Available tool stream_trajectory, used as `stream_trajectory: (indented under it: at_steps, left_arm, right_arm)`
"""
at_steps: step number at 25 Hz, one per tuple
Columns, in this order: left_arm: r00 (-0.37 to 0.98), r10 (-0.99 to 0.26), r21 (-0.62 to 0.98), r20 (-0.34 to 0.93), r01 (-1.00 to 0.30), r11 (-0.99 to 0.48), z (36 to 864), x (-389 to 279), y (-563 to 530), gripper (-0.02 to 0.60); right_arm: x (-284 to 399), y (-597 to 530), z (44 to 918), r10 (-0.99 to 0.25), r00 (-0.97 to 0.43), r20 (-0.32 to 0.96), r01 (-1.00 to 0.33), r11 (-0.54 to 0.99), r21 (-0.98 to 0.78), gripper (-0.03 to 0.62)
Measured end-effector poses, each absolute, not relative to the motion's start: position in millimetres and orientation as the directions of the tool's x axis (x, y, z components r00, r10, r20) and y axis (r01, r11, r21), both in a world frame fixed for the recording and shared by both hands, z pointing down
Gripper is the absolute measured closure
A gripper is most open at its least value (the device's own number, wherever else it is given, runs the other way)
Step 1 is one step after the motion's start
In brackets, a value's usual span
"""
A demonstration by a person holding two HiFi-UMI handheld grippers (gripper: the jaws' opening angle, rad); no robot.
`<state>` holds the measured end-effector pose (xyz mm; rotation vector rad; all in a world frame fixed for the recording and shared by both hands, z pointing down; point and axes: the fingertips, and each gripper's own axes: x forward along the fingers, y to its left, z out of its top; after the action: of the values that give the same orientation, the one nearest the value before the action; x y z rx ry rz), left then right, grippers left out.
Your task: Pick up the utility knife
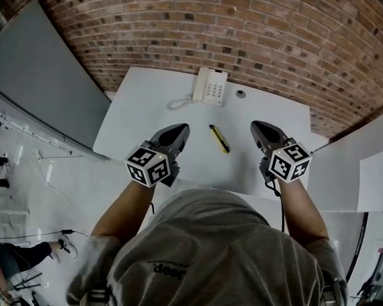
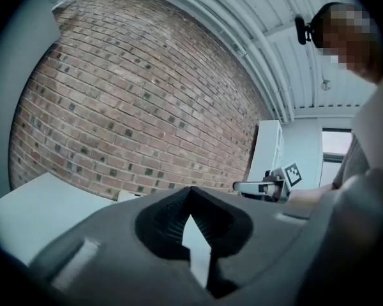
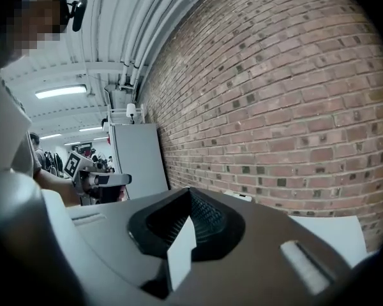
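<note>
Lying on white table (image 1: 147, 107), utility knife (image 1: 219, 138), telephone (image 1: 209, 86)

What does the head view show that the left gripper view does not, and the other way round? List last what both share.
Only the head view shows the utility knife, lying on the table between the two grippers. Only the left gripper view shows the ceiling pipes. Both show the brick wall, the white table and the right gripper.
</note>
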<state>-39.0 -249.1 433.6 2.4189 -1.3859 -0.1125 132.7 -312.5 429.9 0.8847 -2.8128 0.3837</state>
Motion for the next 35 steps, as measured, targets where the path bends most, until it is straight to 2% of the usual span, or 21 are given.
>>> stream_trajectory:
  at_steps: [8,21,31,32,33,34,35]
  left_arm:
    - [0.497,-0.858,0.317,0.128,-0.841,-0.439,427.2,-23.8,-304.3,0.586]
    - [0.652,-0.744,0.336,0.144,-0.740,-0.583,443.7,-70.7,-356.8,0.586]
    - [0.638,-0.759,0.353,0.129,-0.745,-0.567,444.2,-70.5,-355.8,0.586]
    - [0.637,-0.760,0.353,0.129,-0.746,-0.565,444.5,-69.4,-355.3,0.586]
    - [0.635,-0.761,0.353,0.129,-0.747,-0.564,444.6,-69.0,-354.9,0.586]
    - [0.633,-0.763,0.353,0.130,-0.749,-0.561,444.8,-69.1,-354.7,0.586]
    - [0.630,-0.766,0.353,0.131,-0.751,-0.558,445.0,-69.6,-354.4,0.586]
  right_arm:
    - [156.0,-370.1,431.9,-0.539,-0.812,0.224,-0.580,0.788,-0.204,0.588]
    - [125.8,-389.6,443.9,-0.683,-0.692,0.232,-0.722,0.659,-0.212,0.588]
    - [129.6,-391.6,438.6,-0.665,-0.703,0.253,-0.710,0.678,-0.190,0.588]
    - [128.0,-390.7,439.9,-0.648,-0.715,0.263,-0.697,0.691,-0.193,0.560]
    - [125.1,-389.5,441.4,-0.625,-0.729,0.278,-0.680,0.706,-0.196,0.454]
    - [121.8,-388.3,443.0,-0.602,-0.742,0.296,-0.664,0.721,-0.197,0.394]
    - [118.6,-386.9,444.8,-0.580,-0.751,0.317,-0.650,0.735,-0.196,0.372]
